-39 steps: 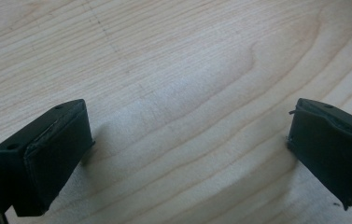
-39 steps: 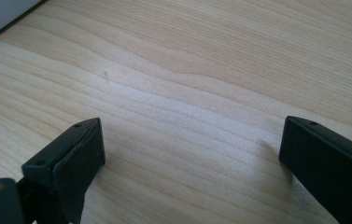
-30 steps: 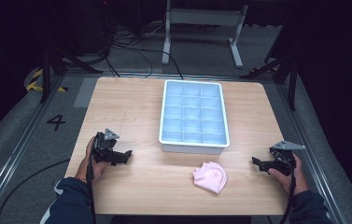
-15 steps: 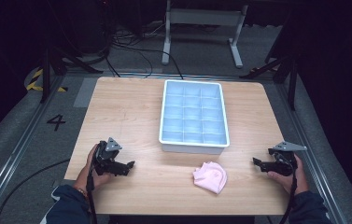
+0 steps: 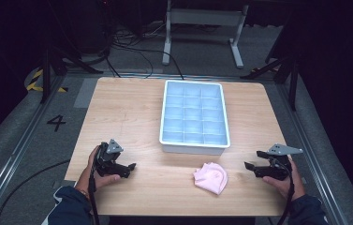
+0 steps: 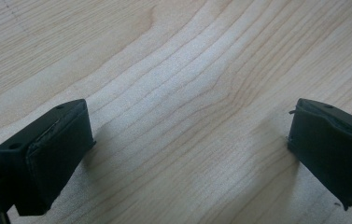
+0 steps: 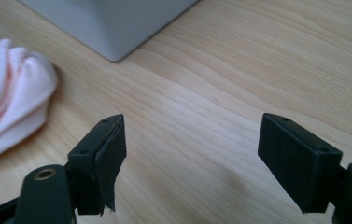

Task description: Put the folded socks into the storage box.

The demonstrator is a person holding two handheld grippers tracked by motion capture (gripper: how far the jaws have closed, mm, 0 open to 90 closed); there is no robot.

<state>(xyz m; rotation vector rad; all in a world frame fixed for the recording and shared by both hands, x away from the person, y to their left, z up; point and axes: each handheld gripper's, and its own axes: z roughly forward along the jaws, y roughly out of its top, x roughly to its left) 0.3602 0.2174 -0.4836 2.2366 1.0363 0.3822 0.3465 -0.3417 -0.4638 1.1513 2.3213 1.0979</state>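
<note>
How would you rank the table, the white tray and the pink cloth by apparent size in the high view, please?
1. Table, largest.
2. White tray, clearly smaller.
3. Pink cloth, smallest.

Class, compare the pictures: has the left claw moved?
Yes. The left claw has drawn back toward the person's table edge, farther from the white tray.

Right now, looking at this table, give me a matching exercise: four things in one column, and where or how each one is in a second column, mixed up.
Things:
1. pink cloth
2. white tray
3. left gripper
4. right gripper

Places or states:
A. far middle of the table, compartments empty
B. open, near the table's right edge
C. crumpled, just in front of the tray
D. open, over bare wood near the front left

Pairs: 1-C, 2-A, 3-D, 4-B
</note>
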